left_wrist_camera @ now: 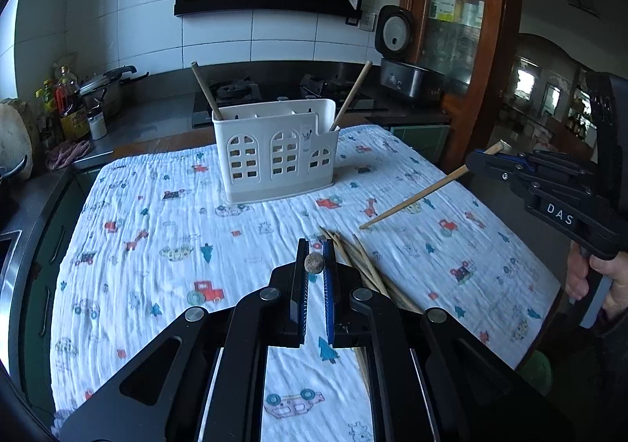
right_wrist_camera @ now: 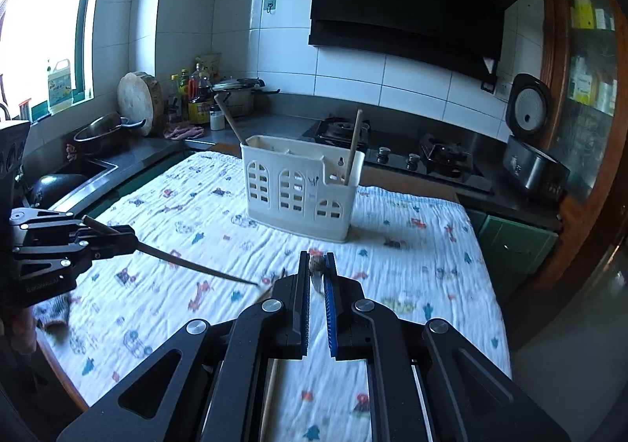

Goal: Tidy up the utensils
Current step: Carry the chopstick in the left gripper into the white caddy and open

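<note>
Kitchen bench under printed cloth: white holder at centre; loose chopsticks lie before it. Left hand-held gripper and right hand-held gripper each clamp one chopstick.

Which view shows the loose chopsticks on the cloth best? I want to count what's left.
The left wrist view: the loose chopsticks fan out beside the left claw. The right wrist view shows only slivers of them behind the right claw.
</note>
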Available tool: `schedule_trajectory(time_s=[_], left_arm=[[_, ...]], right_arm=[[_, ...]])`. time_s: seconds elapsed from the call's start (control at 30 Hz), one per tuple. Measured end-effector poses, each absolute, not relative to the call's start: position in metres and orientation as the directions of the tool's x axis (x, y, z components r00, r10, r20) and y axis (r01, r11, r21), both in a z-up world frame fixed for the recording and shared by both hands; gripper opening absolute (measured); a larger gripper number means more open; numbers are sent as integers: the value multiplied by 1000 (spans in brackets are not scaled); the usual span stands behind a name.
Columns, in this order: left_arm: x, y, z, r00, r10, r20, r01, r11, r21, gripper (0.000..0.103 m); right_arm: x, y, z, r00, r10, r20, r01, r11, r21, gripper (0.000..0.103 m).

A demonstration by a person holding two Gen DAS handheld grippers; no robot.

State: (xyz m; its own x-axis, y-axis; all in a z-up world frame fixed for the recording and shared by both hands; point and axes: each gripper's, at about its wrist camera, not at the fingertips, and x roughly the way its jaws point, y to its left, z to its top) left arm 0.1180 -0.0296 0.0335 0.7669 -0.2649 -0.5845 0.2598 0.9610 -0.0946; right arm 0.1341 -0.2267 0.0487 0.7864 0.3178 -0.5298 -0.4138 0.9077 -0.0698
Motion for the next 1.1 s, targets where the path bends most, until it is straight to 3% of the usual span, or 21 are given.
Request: schedule_trajectory(time_s=[0.33,0.67,0.87,1.1], left_arm=[[159,-27,101,795,-292,-531,304,950,-67,6],[208,-17,174,872,-244,-424,265,964,-8,6],[253,-14,176,888,-169,-428,198,980,23,6],[295,9,152,861,-167,-480,163,985,-52,6]], right_arm=[[188,-216,110,724,393,-567,-481,877,-6,7],[230,-197,176,758,414,-503,-488,873,-17,7],[261,-191,200,793,397,-461,-454,891,-13,7],[298,-185,203,810,374,-453,-420,908,-2,7]])
